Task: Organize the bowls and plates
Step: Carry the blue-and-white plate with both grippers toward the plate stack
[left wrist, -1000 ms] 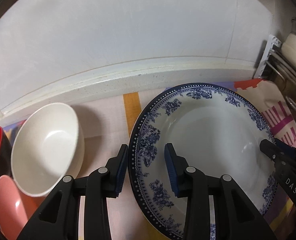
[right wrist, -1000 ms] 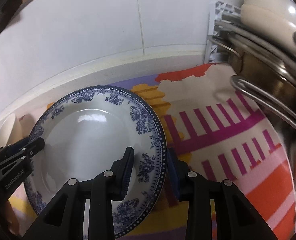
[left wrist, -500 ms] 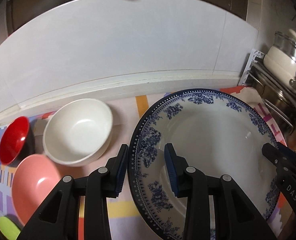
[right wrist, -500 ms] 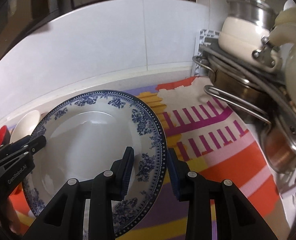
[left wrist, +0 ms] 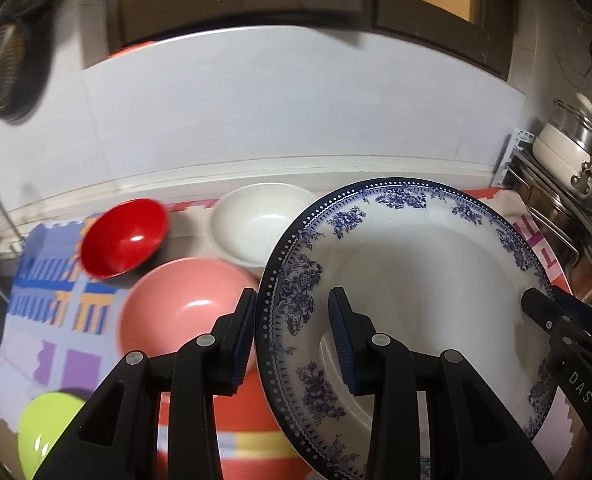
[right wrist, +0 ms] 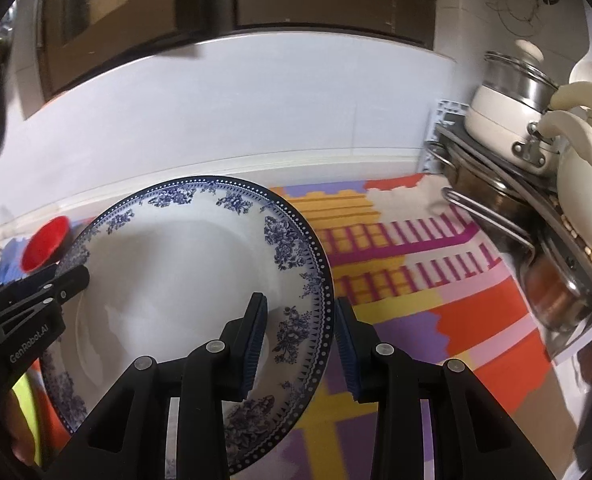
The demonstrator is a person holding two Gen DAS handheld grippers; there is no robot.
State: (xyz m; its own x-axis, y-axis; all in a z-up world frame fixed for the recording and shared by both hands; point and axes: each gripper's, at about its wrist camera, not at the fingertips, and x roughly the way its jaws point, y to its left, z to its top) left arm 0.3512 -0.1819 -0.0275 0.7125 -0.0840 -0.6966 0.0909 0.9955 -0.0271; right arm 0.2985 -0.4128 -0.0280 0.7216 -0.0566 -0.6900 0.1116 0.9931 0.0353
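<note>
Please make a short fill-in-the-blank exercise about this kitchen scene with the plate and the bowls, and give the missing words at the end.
1. The blue-and-white plate is gripped at its rim by ____ grippers at once.
2. The bowl beside the white bowl, near the wall, is ____ in colour.
3. The pink bowl stands on a patterned ____.
4. The pots stand on the ____ side of the right wrist view.

Missing words: two; red; mat; right

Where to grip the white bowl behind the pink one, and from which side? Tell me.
Take the white bowl by its rim, one finger inside and one outside. It sits upright and open. Come from above at its far, wall-side edge: the blue-patterned plate covers its right part in view, and the pink bowl crowds the near side.
</note>
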